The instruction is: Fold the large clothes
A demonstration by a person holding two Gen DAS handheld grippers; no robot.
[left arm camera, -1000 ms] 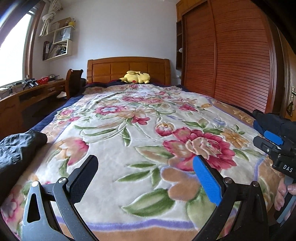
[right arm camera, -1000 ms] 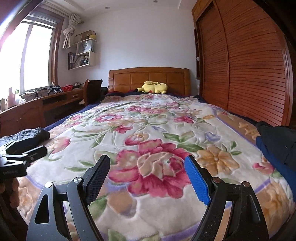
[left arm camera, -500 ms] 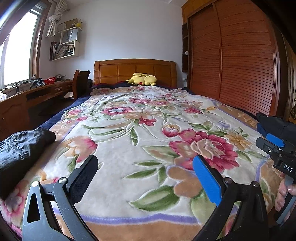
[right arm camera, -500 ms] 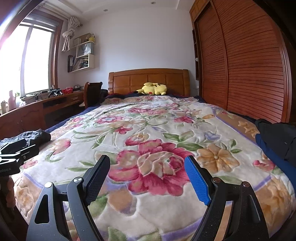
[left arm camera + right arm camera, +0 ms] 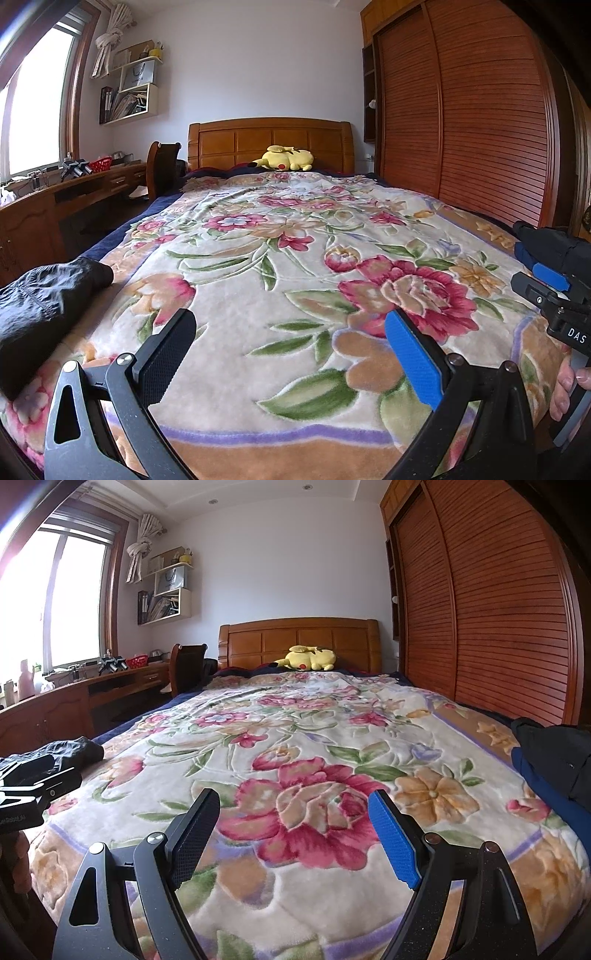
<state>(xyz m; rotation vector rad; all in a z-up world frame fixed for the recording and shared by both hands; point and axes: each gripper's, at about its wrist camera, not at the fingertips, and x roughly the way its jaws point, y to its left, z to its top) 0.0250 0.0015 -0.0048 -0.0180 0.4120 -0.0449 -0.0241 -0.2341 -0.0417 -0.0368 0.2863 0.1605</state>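
Observation:
A black garment (image 5: pixel 40 299) lies bunched at the bed's near left corner; it also shows in the right wrist view (image 5: pixel 74 751). A second dark garment with blue fabric under it (image 5: pixel 554 760) lies at the bed's right edge, seen in the left wrist view too (image 5: pixel 550 243). My left gripper (image 5: pixel 291 354) is open and empty above the foot of the bed, right of the black garment. My right gripper (image 5: pixel 295 834) is open and empty, left of the dark garment. Each gripper shows at the edge of the other's view.
The bed has a floral blanket (image 5: pixel 295 258) and a wooden headboard (image 5: pixel 269 144) with a yellow plush toy (image 5: pixel 284 159). A slatted wooden wardrobe (image 5: pixel 480 129) lines the right side. A desk (image 5: pixel 55 206) and chair (image 5: pixel 162 166) stand left under the window.
Both cameras have tilted up and drawn back slightly, so more wall and ceiling show. Both grippers stay open and empty; the garments have not moved.

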